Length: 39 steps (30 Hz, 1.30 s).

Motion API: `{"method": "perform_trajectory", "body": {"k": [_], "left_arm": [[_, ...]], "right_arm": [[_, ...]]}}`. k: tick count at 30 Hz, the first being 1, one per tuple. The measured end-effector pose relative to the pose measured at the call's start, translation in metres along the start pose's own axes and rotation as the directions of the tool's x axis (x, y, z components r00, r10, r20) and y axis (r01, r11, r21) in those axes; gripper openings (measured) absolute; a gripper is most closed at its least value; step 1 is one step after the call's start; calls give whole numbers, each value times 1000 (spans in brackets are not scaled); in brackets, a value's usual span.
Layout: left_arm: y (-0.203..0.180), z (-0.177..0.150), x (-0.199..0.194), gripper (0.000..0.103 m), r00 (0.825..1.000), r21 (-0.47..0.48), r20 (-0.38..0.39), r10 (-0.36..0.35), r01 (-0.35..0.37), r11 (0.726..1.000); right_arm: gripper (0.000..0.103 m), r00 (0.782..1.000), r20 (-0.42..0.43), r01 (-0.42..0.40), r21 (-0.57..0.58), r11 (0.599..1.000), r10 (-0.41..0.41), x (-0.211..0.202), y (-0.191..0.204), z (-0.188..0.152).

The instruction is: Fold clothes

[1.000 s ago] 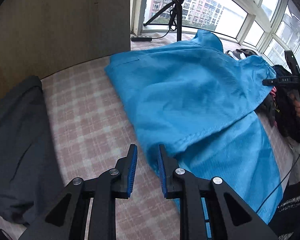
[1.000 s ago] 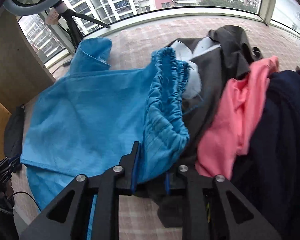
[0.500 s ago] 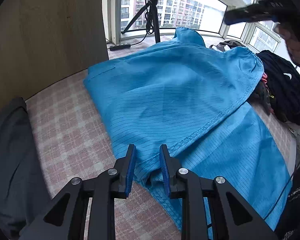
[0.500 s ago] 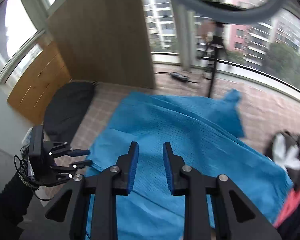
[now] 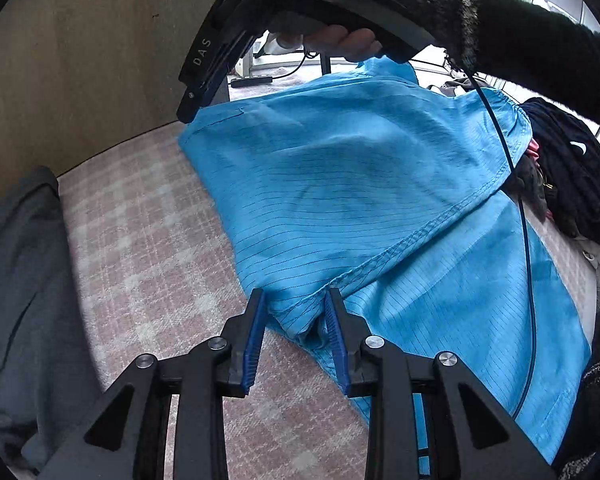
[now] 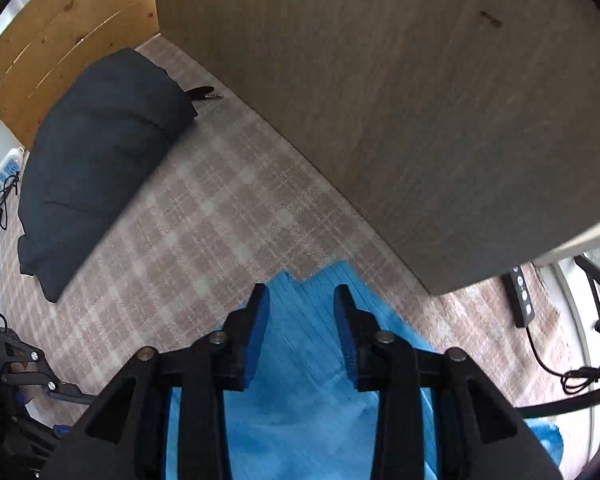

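Observation:
A bright blue pinstriped garment lies spread on a pink plaid bedcover. My left gripper is open, its blue pads on either side of a hemmed corner fold at the garment's near edge. In the right wrist view my right gripper is open, hovering over the garment's far corner beside a wooden panel. The right gripper's black body, held by a hand in a dark sleeve, crosses the top of the left wrist view.
A dark grey cushion lies on the bedcover at the left. A wooden cabinet panel rises right beside the garment's far corner. A pile of dark and pink clothes sits at the right. A power strip and cables lie by the window.
My right gripper let go of the elastic cuff, then swung across to the garment's far left corner. My left gripper moved forward onto the near hem corner and stays open.

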<state>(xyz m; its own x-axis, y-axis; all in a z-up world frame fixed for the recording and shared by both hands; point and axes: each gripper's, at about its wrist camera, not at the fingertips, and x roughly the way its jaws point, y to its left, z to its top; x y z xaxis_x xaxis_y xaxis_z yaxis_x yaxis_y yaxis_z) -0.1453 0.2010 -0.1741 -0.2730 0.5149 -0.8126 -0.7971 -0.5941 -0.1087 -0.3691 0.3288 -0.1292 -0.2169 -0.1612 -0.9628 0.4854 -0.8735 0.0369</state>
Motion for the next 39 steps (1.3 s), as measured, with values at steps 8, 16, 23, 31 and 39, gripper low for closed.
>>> {"method": "perform_trajectory", "body": {"k": [8, 16, 23, 31, 39], "left_arm": [[11, -15, -5, 29, 1000, -56, 11, 22, -22, 998], [1, -7, -5, 4, 999, -6, 50, 1, -1, 1000], [-6, -15, -10, 2, 998, 16, 55, -13, 12, 1000], [-3, -19, -11, 4, 1000, -9, 7, 14, -14, 1000], [4, -14, -47, 6, 999, -33, 25, -25, 25, 999]], "right_arm": [[28, 997, -67, -48, -63, 997, 43, 26, 8, 1], [4, 998, -18, -66, -27, 997, 65, 11, 3, -4], [2, 997, 72, 27, 41, 999, -30, -4, -15, 0], [4, 996, 64, 57, 99, 993, -64, 7, -30, 7], [12, 975, 207, 46, 158, 986, -78, -69, -49, -31]]}}
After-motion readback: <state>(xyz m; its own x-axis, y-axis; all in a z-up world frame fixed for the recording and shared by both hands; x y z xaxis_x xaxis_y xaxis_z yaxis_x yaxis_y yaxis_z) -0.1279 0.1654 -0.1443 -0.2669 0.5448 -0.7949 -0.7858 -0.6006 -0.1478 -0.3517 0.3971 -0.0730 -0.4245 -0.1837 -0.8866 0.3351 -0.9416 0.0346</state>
